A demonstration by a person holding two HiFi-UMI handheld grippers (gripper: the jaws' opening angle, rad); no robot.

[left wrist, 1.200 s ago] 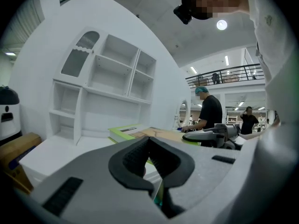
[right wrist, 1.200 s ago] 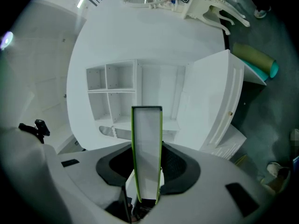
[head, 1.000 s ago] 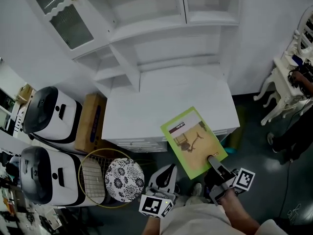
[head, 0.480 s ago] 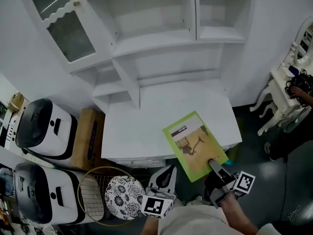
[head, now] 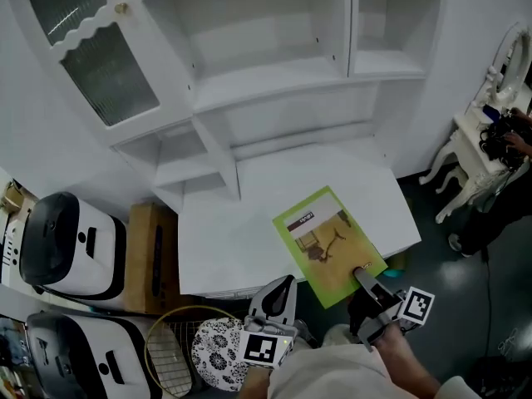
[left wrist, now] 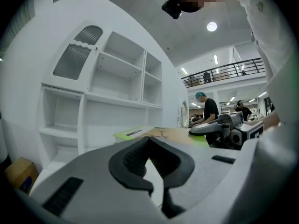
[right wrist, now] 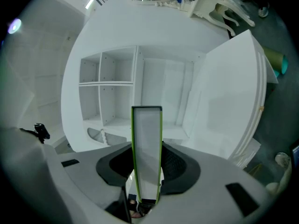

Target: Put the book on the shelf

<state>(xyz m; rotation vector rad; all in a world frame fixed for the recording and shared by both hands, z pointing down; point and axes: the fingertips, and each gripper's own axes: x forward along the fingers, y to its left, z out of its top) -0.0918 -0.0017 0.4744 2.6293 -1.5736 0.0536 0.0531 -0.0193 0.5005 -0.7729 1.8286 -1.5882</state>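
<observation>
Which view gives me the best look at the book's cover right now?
The head view: the book shows its whole green cover, one corner in the right gripper. The right gripper view shows only its edge between the fingers; the left gripper view sees it at a shallow slant.

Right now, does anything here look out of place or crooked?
Nothing looks spilled or broken. The green book is held skewed over the white counter's front right corner, part of it past the edge, but the right gripper is clamped on it. The glass door at upper left stands open.
</observation>
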